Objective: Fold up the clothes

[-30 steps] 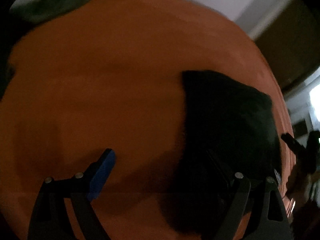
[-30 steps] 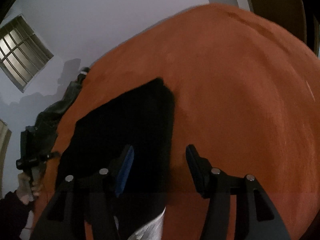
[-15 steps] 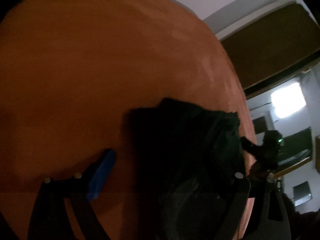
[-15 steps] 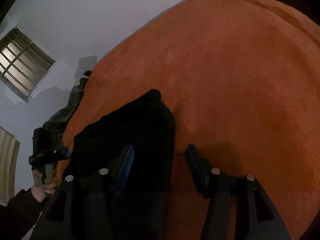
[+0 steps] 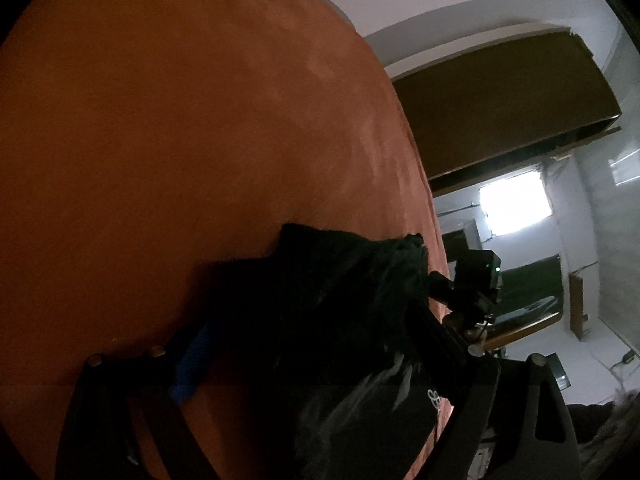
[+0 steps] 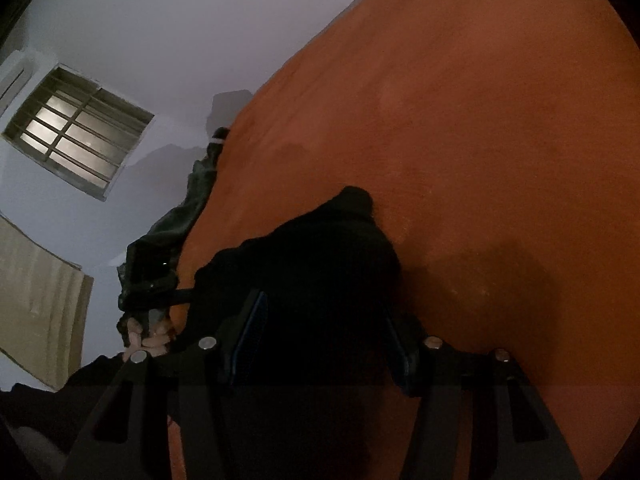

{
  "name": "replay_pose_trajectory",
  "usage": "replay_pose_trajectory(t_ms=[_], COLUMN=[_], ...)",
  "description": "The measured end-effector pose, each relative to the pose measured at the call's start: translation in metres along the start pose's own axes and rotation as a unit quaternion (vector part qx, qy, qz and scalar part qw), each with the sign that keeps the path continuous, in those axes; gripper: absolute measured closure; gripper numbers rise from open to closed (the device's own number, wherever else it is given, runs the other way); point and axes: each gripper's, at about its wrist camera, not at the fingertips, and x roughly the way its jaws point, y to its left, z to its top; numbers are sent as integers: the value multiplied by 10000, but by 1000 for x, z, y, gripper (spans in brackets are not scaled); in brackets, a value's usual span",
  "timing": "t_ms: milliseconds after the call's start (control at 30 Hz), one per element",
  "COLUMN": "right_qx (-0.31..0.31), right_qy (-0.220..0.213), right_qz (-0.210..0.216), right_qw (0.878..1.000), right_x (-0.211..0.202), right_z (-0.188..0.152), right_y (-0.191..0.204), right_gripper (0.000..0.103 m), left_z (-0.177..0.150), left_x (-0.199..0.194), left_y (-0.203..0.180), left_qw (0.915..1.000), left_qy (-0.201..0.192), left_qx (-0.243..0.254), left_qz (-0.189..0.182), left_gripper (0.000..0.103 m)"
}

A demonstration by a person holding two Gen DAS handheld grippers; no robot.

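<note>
My left gripper [image 5: 316, 356] and right gripper [image 6: 320, 336], jaws spread, straddle the black garment [image 6: 320, 264] near the orange surface's [image 6: 480, 120] edge, pinching nothing.

A crumpled black cloth garment [image 6: 320, 264] lies on the orange velvety bed cover [image 6: 480, 120]. The right tongs [image 6: 324, 344] straddle its near part, fingers apart.

orange bedcover [image 5: 180, 140], barred window [image 6: 76, 132], perhaps shelf [image 5: 500, 108]

Orange bed cover [image 5: 168, 128]; black garment [image 5: 340, 300] bunched on it.
</note>
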Motion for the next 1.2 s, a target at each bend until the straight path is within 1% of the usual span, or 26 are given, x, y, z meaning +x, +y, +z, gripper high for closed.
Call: replay_pose_trajectory(t_ms=[33, 67, 100, 133, 167, 200, 233, 267, 333, 400, 433, 567, 633, 733, 833, 933, 1033, 1133, 1200], right_qx=[14, 28, 35, 33, 28, 24, 19, 14, -14, -141, -253, -657, -709, -772, -760, -791, -747, -740, -747], right_qy=[28, 56, 72, 71, 66, 61, 65, 69, 3, -121, -178, -283, -271, -261, -286, -254, -143, -139, -212], right_qz=[16, 33, 34, -12, -91, -170, -322, -489, -695, -863, -929, -1136, -1172, -1228, -1293, -1419, -1595, -1760, -1836], right_qw=[10000, 10000, 10000, 10000, 9999, 9998, 9995, 9988, 9976, 9961, 9952, 9909, 9902, 9891, 9883, 9864, 9843, 9815, 9799], right_x=[3, 5, 8, 10, 10, 10, 11, 12, 12, 8, 6, -4, -9, -19, -32, -42, -40, -39, -41], right_z=[2, 4, 5, 6, 6, 6, 7, 6, 5, 5, 4, 11, 21, 36, 57, 77, 96, 109, 118], right_y=[0, 0, 1, 2, 3, 5, 6, 10, 17, 28, 36, 65, 75, 89, 103, 117, 129, 140, 147], right_gripper=[47, 47, 47, 47, 48, 56, 66, 70, 83, 86, 87, 89, 90, 93, 96, 96, 96, 97, 97], left_z=[0, -1, -1, -2, -4, -5, -7, -7, -7, -4, -3, 6, 12, 25, 40, 51, 63, 71, 79], left_x=[0, 0, 0, 3, 7, 13, 15, 15, 13, 7, 2, -4, -8, -18, -24, -17, 1, 6, 8], left_y=[-1, -2, -2, -4, -4, -5, -8, -10, -16, -20, -23, -42, -50, -64, -84, -89, -110, -127, -136], left_qw=[10000, 10000, 9999, 9999, 9998, 9997, 9996, 9995, 9994, 9994, 9993, 9987, 9985, 9986, 9982, 9964, 9934, 9911, 9896], left_qy=[4, 8, 16, 54, 156, 210, 186, 109, -70, -246, -304, -209, -144, -168, -169, -134, -209, -344, -424], left_qx=[-23, -46, -66, -77, -85, -69, -7, 95, 155, 105, 102, 323, 344, 343, 386, 158, 75, -62, -169], left_qz=[-27, -55, -78, -73, -11, 108, 225, 289, 305, 220, 197, 331, 394, 355, 426, 821, 1123, 1288, 1365], left_gripper=[23, 25, 38, 66, 81, 91, 92, 93, 94, 94, 94, 94, 95, 95, 95, 95, 95, 95, 95])
